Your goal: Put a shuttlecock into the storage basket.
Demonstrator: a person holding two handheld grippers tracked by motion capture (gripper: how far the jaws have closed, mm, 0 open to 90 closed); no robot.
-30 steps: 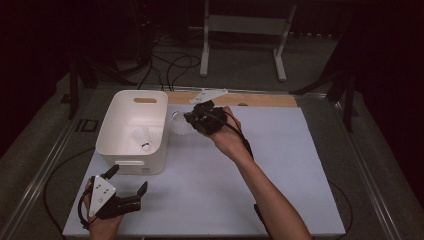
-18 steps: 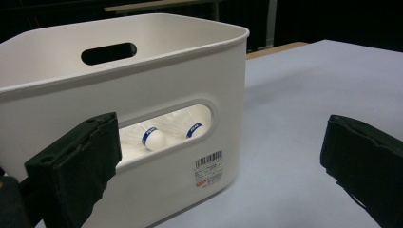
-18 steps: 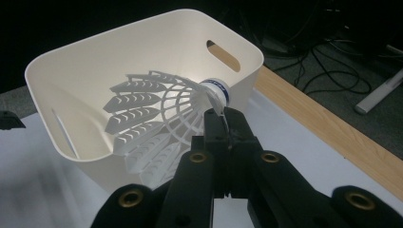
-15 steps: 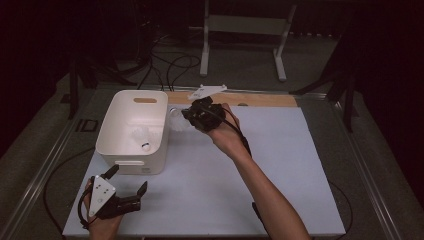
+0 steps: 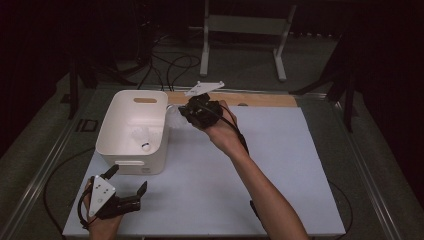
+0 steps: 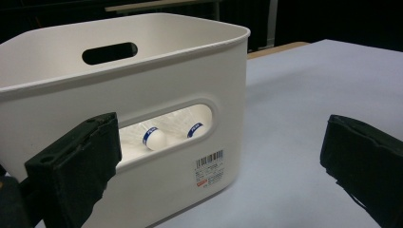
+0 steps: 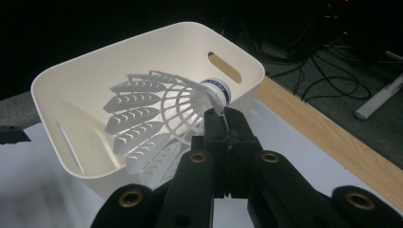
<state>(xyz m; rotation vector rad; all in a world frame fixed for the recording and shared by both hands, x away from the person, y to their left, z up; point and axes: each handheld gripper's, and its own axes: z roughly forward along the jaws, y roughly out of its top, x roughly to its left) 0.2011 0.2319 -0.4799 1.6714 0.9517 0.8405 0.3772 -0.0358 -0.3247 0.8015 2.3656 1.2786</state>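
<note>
A white plastic bin (image 5: 131, 162) stands at the table's left; its wall (image 6: 157, 80) and rim (image 7: 142, 40) also show in the two gripper views. My right gripper (image 5: 184, 111) hovers just right of the bin's rim, shut on the skirt of a white shuttlecock (image 7: 157, 118) close to its blue-banded cork. The skirt fans out toward the bin. Another shuttlecock (image 5: 143, 136) lies inside the bin, and two corks (image 6: 156, 138) show through the handle slot. My left gripper (image 5: 127, 179) rests near the table's front left corner, open, with nothing between its fingers (image 6: 71, 166).
The white table top (image 5: 280, 165) stretches to the right of the bin. A wooden strip (image 5: 265, 99) runs along its far edge. Cables and a metal stand (image 5: 245, 30) lie on the floor beyond. A barcode label (image 6: 209, 168) is on the bin's near wall.
The right gripper with the shuttlecock has edged slightly up and toward the bin. The left gripper has not moved.
</note>
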